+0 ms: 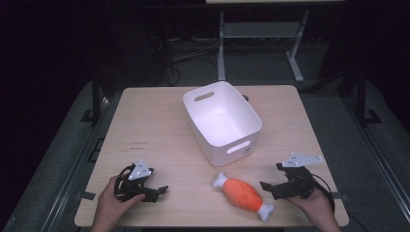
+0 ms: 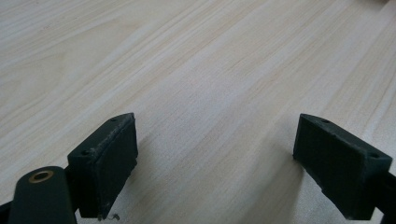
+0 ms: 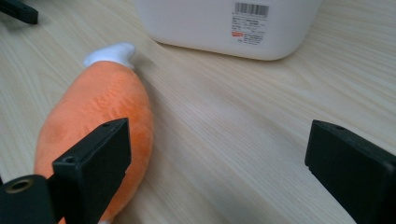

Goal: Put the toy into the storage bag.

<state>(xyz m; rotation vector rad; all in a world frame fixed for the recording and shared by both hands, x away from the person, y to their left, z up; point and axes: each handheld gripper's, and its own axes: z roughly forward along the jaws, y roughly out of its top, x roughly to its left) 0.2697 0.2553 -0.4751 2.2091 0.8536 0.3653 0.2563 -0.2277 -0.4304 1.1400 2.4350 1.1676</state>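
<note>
High view: an orange plush drumstick [image 1: 243,194] lies on the surface [image 1: 154,130] before a white bin [image 1: 222,121], just left of the right gripper [image 1: 272,187]. Left gripper view: fingers [image 2: 105,158] spread wide over bare wood. Right gripper view: fingers [image 3: 95,163] wide apart, empty, the drumstick just outside the left one.

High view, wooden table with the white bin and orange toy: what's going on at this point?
A person sits at a light wooden table with a two-jaw gripper in each hand. The left gripper rests open near the table's front left, holding nothing. The right gripper is open beside an orange plush drumstick toy with white bone ends, not gripping it. An empty white plastic bin with handle cutouts stands just behind the toy.
</note>
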